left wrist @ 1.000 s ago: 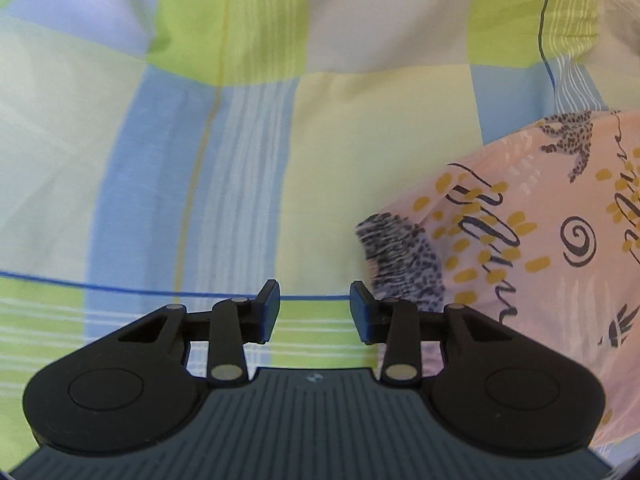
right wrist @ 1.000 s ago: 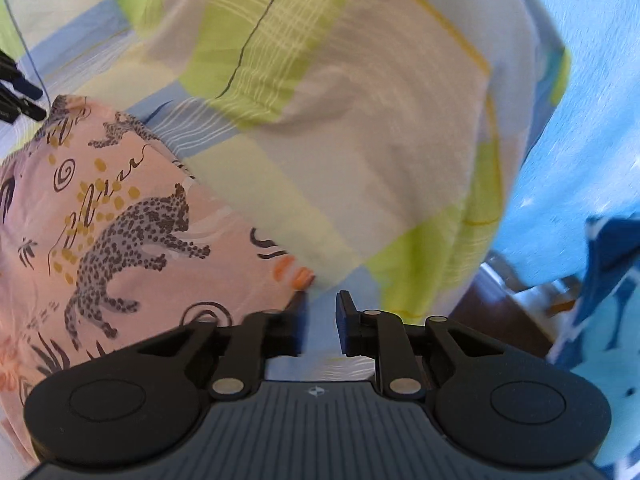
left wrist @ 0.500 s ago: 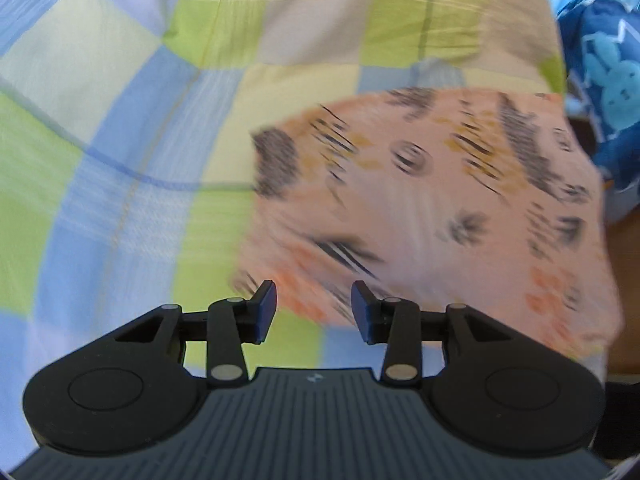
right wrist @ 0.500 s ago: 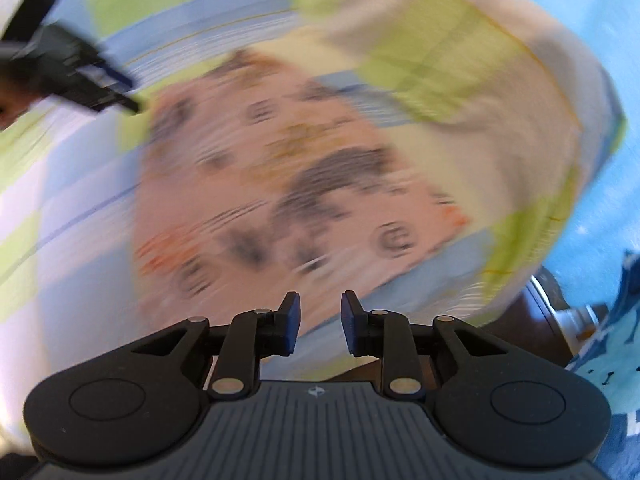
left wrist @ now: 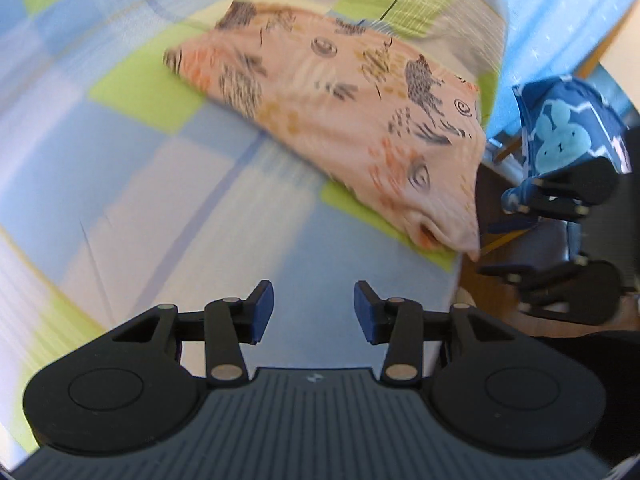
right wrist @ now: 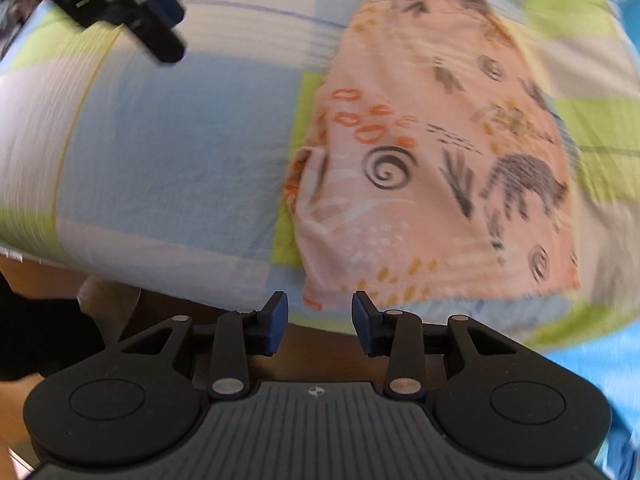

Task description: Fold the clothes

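Note:
A folded pink garment (left wrist: 340,112) printed with leopards and spirals lies on the checked bedsheet (left wrist: 140,168), close to the bed's edge. My left gripper (left wrist: 314,312) hovers open over the sheet, well short of the garment, with nothing between its fingers. In the right wrist view the same pink garment (right wrist: 436,168) fills the upper right, and my right gripper (right wrist: 318,320) stands open just off the bed's near edge, below the garment's hem. The left gripper (right wrist: 160,20) shows at the upper left there; the right gripper (left wrist: 520,248) appears at the right of the left wrist view.
A blue cloth with a pale rabbit print (left wrist: 568,136) sits beyond the bed's right edge. Light blue fabric (right wrist: 600,360) lies at the lower right. Dark floor or furniture (left wrist: 492,188) shows past the mattress corner.
Both grippers have pulled back from the garment toward the bed's edge, so the whole folded piece now shows. The right gripper's fingers stand wider apart than a second ago.

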